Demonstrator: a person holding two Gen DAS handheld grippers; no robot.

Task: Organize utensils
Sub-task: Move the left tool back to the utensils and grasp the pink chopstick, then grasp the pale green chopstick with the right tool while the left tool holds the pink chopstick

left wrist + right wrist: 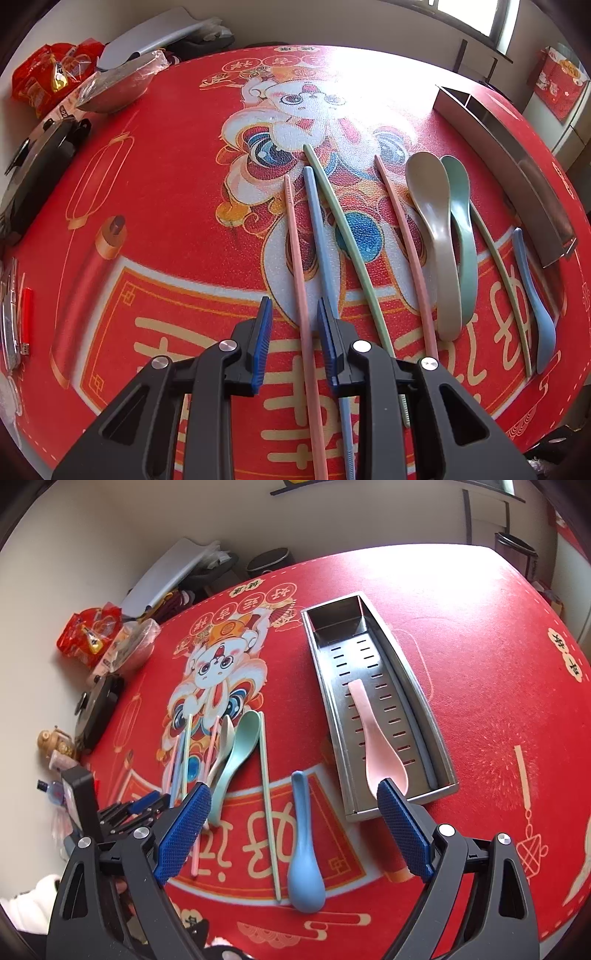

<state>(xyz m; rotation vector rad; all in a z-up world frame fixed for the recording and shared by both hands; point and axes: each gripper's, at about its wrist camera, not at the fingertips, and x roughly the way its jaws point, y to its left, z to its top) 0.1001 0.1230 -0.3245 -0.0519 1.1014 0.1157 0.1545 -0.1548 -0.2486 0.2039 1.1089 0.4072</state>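
On the red printed desk (480,664), a long perforated steel tray (437,738) holds one pink plastic spoon (376,738), bowl toward the near end. Left of this tray lie a blue spoon (304,856), a mint green spoon (236,753), a beige spoon (436,236) and several pastel chopsticks (347,236). The right gripper (291,794) has fingers wide apart and empty, while the left gripper (295,310) fingers stand partly open around a pink chopstick (299,280), not closed on it.

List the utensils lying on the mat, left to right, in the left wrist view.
pink chopstick → blue chopstick → green chopstick → second pink chopstick → beige spoon → green spoon → second green chopstick → blue spoon
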